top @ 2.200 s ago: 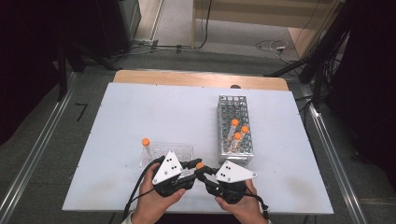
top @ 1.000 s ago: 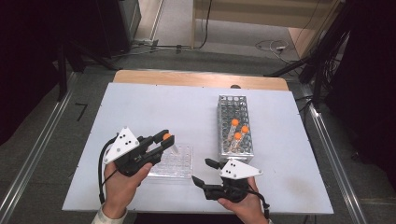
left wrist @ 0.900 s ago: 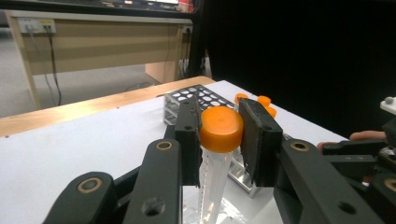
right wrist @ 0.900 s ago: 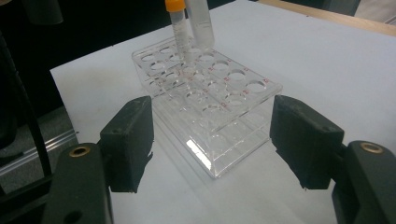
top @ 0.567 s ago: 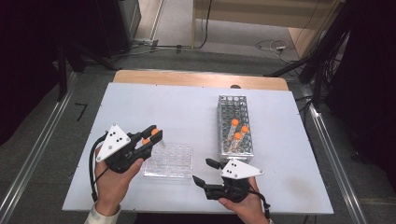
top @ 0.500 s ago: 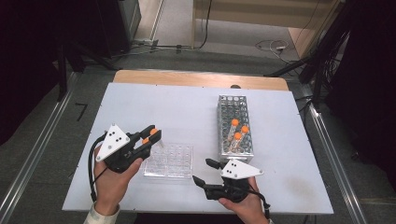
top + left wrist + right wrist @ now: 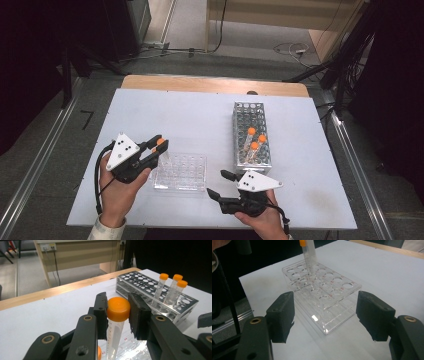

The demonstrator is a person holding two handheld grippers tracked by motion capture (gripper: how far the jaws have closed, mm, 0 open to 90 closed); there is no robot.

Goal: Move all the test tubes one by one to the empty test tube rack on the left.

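Your left gripper (image 7: 117,312) is clamped on the orange cap of a clear tube (image 7: 115,327), one black pad on each side of the cap, the tube hanging upright below them. In the high view this gripper (image 7: 159,146) sits at the left end of the clear rack (image 7: 181,172), and the right gripper view shows the tube (image 7: 309,257) standing over the holes at the far corner of that rack (image 7: 329,302); whether its tip has entered a hole cannot be told. Your right gripper (image 7: 325,315) holds nothing: its jaws stand well apart, facing the near end of the clear rack without touching it. Beyond, a metal rack (image 7: 251,135) carries three orange-capped tubes (image 7: 254,142) upright. Everything rests on the white table (image 7: 190,115).
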